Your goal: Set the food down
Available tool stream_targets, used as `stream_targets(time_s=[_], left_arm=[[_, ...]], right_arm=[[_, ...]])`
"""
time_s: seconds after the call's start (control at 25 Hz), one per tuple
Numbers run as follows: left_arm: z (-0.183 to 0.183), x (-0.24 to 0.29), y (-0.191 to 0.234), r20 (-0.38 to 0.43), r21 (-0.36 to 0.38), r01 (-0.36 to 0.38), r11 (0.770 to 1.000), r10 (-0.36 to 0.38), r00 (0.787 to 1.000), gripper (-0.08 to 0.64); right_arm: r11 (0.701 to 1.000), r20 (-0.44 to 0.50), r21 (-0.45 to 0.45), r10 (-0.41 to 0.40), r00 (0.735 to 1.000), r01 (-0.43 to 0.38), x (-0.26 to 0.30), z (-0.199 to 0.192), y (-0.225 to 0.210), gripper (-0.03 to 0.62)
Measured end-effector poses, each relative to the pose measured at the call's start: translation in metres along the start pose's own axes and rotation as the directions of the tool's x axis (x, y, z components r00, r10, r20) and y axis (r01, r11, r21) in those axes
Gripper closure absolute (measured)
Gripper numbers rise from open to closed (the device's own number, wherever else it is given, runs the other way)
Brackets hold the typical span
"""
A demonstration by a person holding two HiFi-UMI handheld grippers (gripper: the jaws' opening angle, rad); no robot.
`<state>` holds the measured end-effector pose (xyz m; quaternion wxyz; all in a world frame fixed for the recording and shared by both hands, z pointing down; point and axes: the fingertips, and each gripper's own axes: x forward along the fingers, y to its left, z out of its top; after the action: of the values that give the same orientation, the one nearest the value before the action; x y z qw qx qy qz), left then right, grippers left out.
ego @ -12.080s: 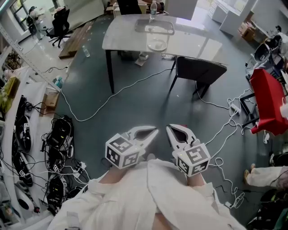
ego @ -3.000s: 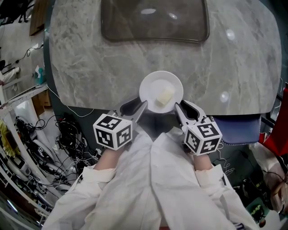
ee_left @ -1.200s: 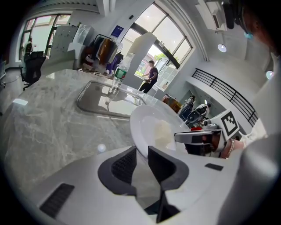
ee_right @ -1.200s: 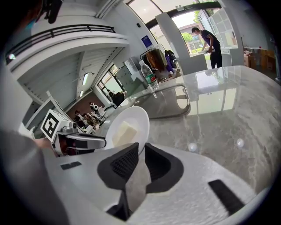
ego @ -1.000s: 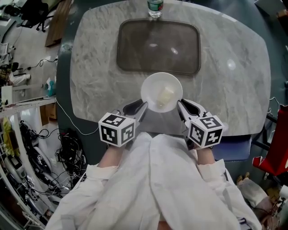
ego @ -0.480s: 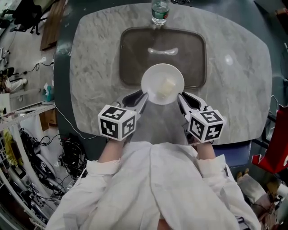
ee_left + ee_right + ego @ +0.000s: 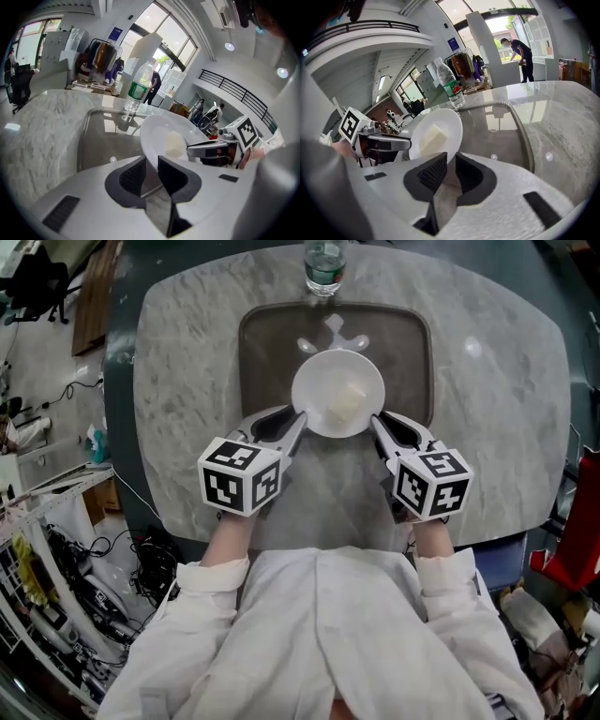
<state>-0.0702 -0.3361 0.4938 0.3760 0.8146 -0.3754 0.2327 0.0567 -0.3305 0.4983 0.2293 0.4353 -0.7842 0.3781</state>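
Left gripper (image 7: 298,418) and right gripper (image 7: 376,420) have their fingers clamped on the plate (image 7: 314,379) rim at 8 and 4 o'clock, food (image 7: 345,401) aboard, over the tray (image 7: 267,343).

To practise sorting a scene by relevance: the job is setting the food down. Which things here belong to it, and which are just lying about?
In the job: plate, food block on it, left hand-held gripper and right hand-held gripper clamping its rim, probably the tray beneath.
Lying about: water bottle, floor cables.
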Motion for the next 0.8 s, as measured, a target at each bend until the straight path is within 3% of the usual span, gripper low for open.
stream_targets(time_s=[0.28, 0.8], left_arm=[[0.019, 0.021, 0.009, -0.015, 0.022, 0.005, 1.0, -0.005, 1.0, 0.474], [0.019, 0.045, 0.022, -0.087, 0.047, -0.045, 0.998, 0.049, 0.995, 0.472]], right_arm=[[0.999, -0.007, -0.02, -0.044, 0.999, 0.044, 0.015, 0.018, -0.016, 0.554], [0.992, -0.051, -0.042, -0.122, 0.991, 0.119, 0.036, 0.017, -0.031, 0.552]])
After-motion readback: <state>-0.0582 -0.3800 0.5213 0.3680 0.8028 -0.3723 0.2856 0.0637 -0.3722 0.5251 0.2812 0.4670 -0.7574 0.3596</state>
